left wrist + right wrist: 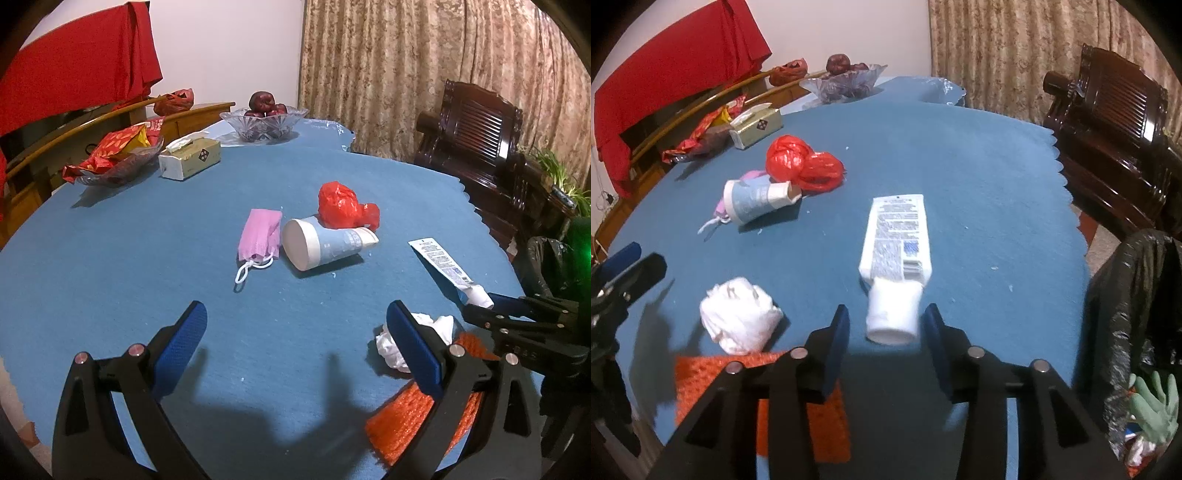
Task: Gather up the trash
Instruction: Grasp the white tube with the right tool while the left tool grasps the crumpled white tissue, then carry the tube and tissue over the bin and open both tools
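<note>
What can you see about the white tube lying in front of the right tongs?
The tube is a white squeeze tube, plastic by its look, with small printed text and a blue patch on the side facing up. Its flat sealed end points away; its wide white cap points toward the right tongs. It lies flat on the blue tablecloth. The cap sits between the blue pads, which show gaps on both sides.

Both wrist cams sit low over the near table (110,240) edge, tilted down, facing the far edge w/ curtain; both share mid-table, right cam closer in.

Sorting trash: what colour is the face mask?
Pink face mask with white loops, clearest in the left wrist view.
</note>
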The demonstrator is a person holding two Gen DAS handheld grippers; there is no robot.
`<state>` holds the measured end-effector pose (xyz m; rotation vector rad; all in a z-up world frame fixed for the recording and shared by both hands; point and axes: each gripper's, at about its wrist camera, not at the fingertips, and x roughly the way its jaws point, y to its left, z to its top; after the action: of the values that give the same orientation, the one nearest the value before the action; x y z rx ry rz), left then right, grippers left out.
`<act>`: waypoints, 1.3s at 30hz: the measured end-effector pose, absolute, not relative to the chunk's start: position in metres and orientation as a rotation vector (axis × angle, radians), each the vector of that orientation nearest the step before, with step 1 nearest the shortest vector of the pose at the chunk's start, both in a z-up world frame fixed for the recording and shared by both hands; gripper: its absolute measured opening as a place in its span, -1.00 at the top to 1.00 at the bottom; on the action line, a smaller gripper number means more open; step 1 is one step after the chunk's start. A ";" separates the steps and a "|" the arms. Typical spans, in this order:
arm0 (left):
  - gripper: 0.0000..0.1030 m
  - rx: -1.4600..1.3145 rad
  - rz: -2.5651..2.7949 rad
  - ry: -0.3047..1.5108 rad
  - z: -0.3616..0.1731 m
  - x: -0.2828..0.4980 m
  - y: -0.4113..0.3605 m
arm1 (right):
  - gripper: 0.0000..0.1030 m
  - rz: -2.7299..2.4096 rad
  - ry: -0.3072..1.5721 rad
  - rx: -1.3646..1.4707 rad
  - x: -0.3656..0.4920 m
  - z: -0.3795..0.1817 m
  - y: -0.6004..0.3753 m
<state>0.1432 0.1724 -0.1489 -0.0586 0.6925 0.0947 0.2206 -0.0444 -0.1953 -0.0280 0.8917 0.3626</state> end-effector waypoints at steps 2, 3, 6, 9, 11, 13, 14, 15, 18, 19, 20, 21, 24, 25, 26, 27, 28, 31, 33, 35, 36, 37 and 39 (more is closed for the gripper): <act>-0.85 -0.059 0.094 0.693 -0.148 0.144 0.172 | 0.18 0.358 0.900 -0.029 0.225 -0.198 -0.041; -0.85 -0.058 0.094 0.692 -0.148 0.143 0.172 | 0.25 0.353 0.899 -0.032 0.225 -0.199 -0.040; -0.85 -0.057 0.087 0.691 -0.147 0.143 0.169 | 0.44 0.351 0.895 -0.020 0.225 -0.198 -0.043; -0.85 -0.052 0.071 0.693 -0.146 0.143 0.163 | 0.44 0.342 0.878 -0.013 0.222 -0.194 -0.049; -0.84 -0.057 0.055 0.695 -0.146 0.144 0.158 | 0.44 0.330 0.864 -0.006 0.219 -0.190 -0.054; -0.84 -0.060 0.031 0.700 -0.147 0.145 0.150 | 0.44 0.315 0.854 0.011 0.218 -0.187 -0.060; -0.84 -0.058 0.010 0.703 -0.148 0.146 0.144 | 0.44 0.310 0.851 0.018 0.217 -0.185 -0.063; -0.84 -0.055 -0.001 0.706 -0.150 0.147 0.141 | 0.45 0.305 0.849 0.021 0.216 -0.184 -0.066; -0.82 -0.051 -0.034 0.723 -0.156 0.151 0.127 | 0.45 0.298 0.846 0.032 0.214 -0.181 -0.073; -0.77 -0.053 -0.040 0.731 -0.159 0.153 0.124 | 0.45 0.297 0.845 0.034 0.214 -0.181 -0.075; -0.68 -0.055 -0.047 0.741 -0.162 0.155 0.122 | 0.45 0.296 0.844 0.036 0.214 -0.180 -0.076; -0.63 -0.059 -0.056 0.753 -0.165 0.158 0.119 | 0.45 0.294 0.843 0.037 0.214 -0.180 -0.078; -0.52 -0.068 -0.071 0.793 -0.175 0.166 0.114 | 0.45 0.293 0.841 0.043 0.214 -0.179 -0.083; -0.46 -0.074 -0.081 0.806 -0.178 0.168 0.112 | 0.45 0.292 0.841 0.046 0.213 -0.179 -0.084; -0.40 -0.077 -0.089 0.815 -0.179 0.169 0.111 | 0.45 0.292 0.840 0.047 0.213 -0.179 -0.084; -0.36 -0.080 -0.103 0.826 -0.182 0.170 0.108 | 0.45 0.292 0.840 0.048 0.213 -0.179 -0.085; -0.27 -0.082 -0.115 0.834 -0.183 0.170 0.106 | 0.45 0.293 0.841 0.050 0.213 -0.179 -0.085; 0.05 -0.099 -0.158 0.853 -0.186 0.171 0.102 | 0.45 0.295 0.840 0.053 0.212 -0.179 -0.086; 0.16 -0.090 -0.155 0.840 -0.183 0.170 0.101 | 0.45 0.296 0.839 0.052 0.212 -0.178 -0.086; 0.27 -0.090 -0.156 0.828 -0.181 0.169 0.100 | 0.45 0.300 0.832 0.050 0.210 -0.175 -0.086; 0.29 -0.089 -0.152 0.822 -0.180 0.168 0.100 | 0.45 0.301 0.825 0.048 0.209 -0.173 -0.085; 0.31 -0.086 -0.145 0.813 -0.177 0.168 0.101 | 0.45 0.303 0.821 0.048 0.208 -0.170 -0.086; 0.32 -0.088 -0.136 0.795 -0.172 0.167 0.103 | 0.45 0.306 0.807 0.052 0.207 -0.164 -0.087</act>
<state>0.1668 0.1028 -0.1715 -0.0884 0.7954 -0.1359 0.2069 -0.0866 -0.1640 0.0520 0.8065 0.3062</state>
